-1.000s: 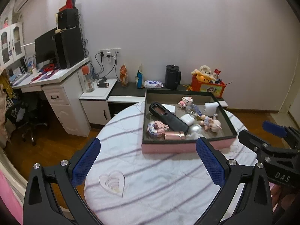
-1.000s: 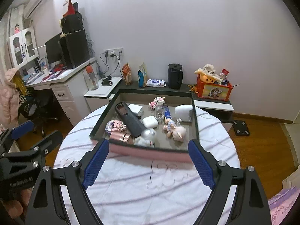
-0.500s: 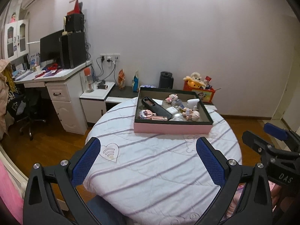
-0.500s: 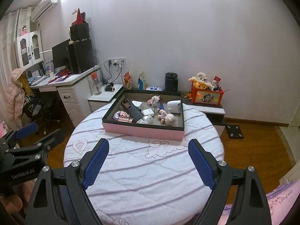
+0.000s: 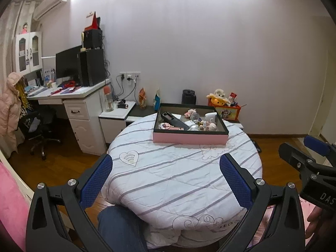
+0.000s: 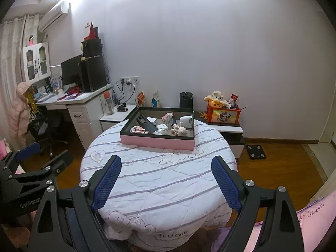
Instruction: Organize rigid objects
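Observation:
A pink box with a dark rim (image 5: pixel 190 138) (image 6: pixel 156 141) stands at the far side of a round table with a striped white cloth (image 5: pixel 178 178) (image 6: pixel 159 174). It holds several small items: a black remote-like device (image 5: pixel 172 120), a pink doll (image 5: pixel 210 126) and a white case (image 6: pixel 162 127). My left gripper (image 5: pixel 166 180) is open and empty, well back from the box at the table's near edge. My right gripper (image 6: pixel 166 180) is open and empty, also well back.
A white desk with a monitor (image 5: pixel 69 67) and an office chair (image 5: pixel 40 130) stand at the left. A low cabinet behind the table carries a black kettle (image 5: pixel 188 96) and an orange toy box (image 5: pixel 227 111). A scale (image 6: pixel 255 151) lies on the wooden floor at the right.
Both grippers have pulled back and up, away from the box, so the whole table now shows. Both stay open and empty.

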### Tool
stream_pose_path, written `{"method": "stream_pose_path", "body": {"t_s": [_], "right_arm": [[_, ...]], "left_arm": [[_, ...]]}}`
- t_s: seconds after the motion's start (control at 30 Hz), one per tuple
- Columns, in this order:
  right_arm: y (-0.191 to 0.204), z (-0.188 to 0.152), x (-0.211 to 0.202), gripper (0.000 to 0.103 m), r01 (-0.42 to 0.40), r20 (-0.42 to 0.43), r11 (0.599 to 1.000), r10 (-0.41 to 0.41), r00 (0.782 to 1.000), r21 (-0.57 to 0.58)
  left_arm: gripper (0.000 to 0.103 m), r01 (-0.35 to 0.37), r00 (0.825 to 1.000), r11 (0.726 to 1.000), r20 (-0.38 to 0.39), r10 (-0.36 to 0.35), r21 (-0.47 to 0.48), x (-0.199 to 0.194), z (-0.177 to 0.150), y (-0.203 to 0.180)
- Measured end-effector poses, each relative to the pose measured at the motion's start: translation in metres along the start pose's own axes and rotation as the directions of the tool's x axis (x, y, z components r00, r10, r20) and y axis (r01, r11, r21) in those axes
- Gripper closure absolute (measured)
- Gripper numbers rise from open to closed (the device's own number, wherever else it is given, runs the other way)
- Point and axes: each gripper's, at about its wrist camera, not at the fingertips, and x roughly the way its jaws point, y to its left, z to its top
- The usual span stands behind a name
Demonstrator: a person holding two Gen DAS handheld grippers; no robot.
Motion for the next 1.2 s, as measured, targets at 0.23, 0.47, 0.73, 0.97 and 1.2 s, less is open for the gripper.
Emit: {"method": "stream_pose_path", "body": {"t_s": [0.23, 0.47, 0.73, 0.97, 1.2], "right_arm": [[-0.0046, -0.0015, -0.0117, 0.013, 0.008, 0.025, 1.000, -0.008, 1.000, 0.017], [-0.0060, -0.0051, -0.0097, 0.013, 0.004, 0.015, 1.000, -0.005, 1.000, 0.025], [-0.0065, -0.0057, -0.0102, 0.013, 0.005, 0.017, 1.000, -0.006, 1.000, 0.027], [-0.0072, -0.0068, -0.0116, 0.013, 0.005, 0.017, 1.000, -0.005, 1.000, 0.027], [-0.0073, -0.0066, -0.0114, 0.013, 0.003, 0.017, 1.000, -0.003, 1.000, 0.025]], "left_arm": [[0.000, -0.021, 1.000, 1.000, 0.013, 0.021, -0.015, -0.0087, -0.0015, -0.0023], [0.000, -0.004, 1.000, 1.000, -0.019, 0.004, -0.011, -0.0044, -0.0058, -0.0057], [0.000, -0.001, 1.000, 1.000, -0.026, 0.001, -0.011, -0.0067, -0.0073, -0.0071], [0.000, -0.016, 1.000, 1.000, -0.020, 0.016, -0.005, -0.0062, -0.0066, -0.0070], [0.000, -0.018, 0.999, 1.000, -0.029, 0.018, -0.012, -0.0047, -0.0081, -0.0080]]}}
